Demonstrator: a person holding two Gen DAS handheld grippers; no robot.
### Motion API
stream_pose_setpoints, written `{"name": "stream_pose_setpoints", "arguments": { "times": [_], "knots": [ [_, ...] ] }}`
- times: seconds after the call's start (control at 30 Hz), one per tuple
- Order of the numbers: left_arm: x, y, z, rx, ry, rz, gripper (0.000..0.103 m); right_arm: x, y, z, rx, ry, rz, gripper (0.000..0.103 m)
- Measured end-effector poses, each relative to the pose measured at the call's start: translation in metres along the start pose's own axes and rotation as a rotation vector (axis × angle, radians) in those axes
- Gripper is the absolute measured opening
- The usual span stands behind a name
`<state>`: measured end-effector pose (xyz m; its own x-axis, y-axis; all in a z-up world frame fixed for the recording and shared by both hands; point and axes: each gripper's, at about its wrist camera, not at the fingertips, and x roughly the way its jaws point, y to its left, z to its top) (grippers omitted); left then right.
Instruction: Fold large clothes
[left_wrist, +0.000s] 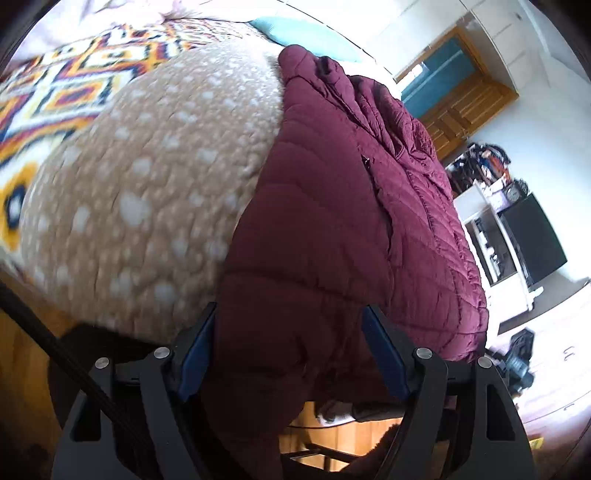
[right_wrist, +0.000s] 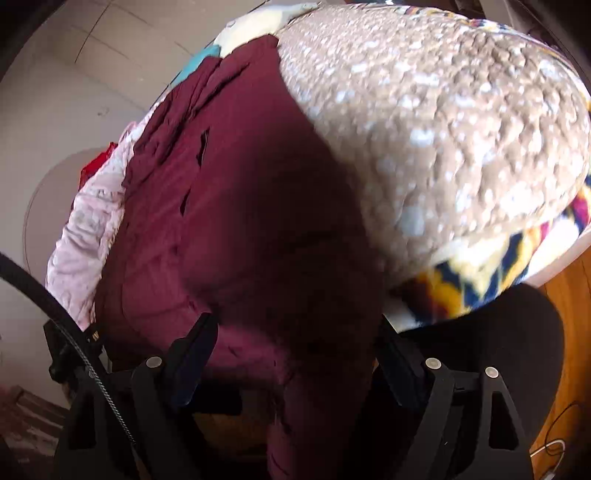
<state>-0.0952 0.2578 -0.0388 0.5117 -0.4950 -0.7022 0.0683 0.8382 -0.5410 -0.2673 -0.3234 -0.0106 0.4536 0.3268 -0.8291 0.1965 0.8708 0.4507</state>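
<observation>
A maroon quilted puffer jacket (left_wrist: 332, 206) lies on the bed over a tan blanket with white spots (left_wrist: 147, 177). Its near edge hangs off the bed front. My left gripper (left_wrist: 291, 332) has its blue-padded jaws wide apart, with the jacket's hanging edge bulging between them. In the right wrist view the same jacket (right_wrist: 229, 206) fills the middle, beside the spotted blanket (right_wrist: 443, 129). My right gripper (right_wrist: 291, 343) also stands wide apart around the jacket's near edge. Neither pair of jaws pinches the fabric.
A patterned orange, navy and white blanket (left_wrist: 55, 85) lies under the spotted one. A pink quilt (right_wrist: 88, 229) lies beside the jacket. A wooden door (left_wrist: 458, 110), a white shelf with a black screen (left_wrist: 532, 236) and wooden floor (right_wrist: 569, 332) surround the bed.
</observation>
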Motion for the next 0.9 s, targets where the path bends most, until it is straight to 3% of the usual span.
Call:
{"name": "stream_pose_setpoints", "arguments": {
  "times": [0.13, 0.27, 0.47, 0.5, 0.53, 0.6, 0.7, 0.8, 0.9],
  "knots": [
    [-0.009, 0.005, -0.012, -0.044, -0.022, -0.024, 0.076, 0.011, 0.029, -0.019, -0.118, 0.021, -0.095, 0.088],
    [-0.006, 0.004, -0.024, -0.054, 0.003, -0.016, 0.076, 0.016, 0.036, -0.027, -0.113, 0.019, -0.122, 0.087],
    [0.002, -0.004, -0.036, 0.002, 0.043, 0.069, 0.076, 0.023, 0.038, -0.029, -0.16, 0.047, -0.214, 0.071],
    [0.005, -0.007, -0.036, 0.017, 0.061, 0.094, 0.069, 0.023, 0.038, -0.028, -0.165, 0.051, -0.225, 0.063],
    [0.006, -0.01, -0.038, 0.034, 0.07, 0.136, 0.052, 0.021, 0.035, -0.03, -0.165, 0.053, -0.232, 0.059],
    [0.004, -0.012, -0.038, 0.048, 0.076, 0.18, 0.038, 0.019, 0.029, -0.029, -0.144, 0.058, -0.224, 0.039],
    [-0.02, -0.016, -0.036, 0.009, 0.04, 0.111, 0.032, 0.009, 0.028, -0.03, -0.095, 0.065, -0.169, 0.025],
    [-0.051, -0.027, -0.028, -0.019, -0.017, 0.023, 0.031, -0.013, 0.043, -0.027, -0.096, 0.054, -0.11, 0.022],
    [-0.076, -0.047, -0.01, 0.001, -0.078, -0.025, 0.031, -0.051, 0.071, -0.007, -0.136, -0.018, 0.013, 0.021]
  ]
}}
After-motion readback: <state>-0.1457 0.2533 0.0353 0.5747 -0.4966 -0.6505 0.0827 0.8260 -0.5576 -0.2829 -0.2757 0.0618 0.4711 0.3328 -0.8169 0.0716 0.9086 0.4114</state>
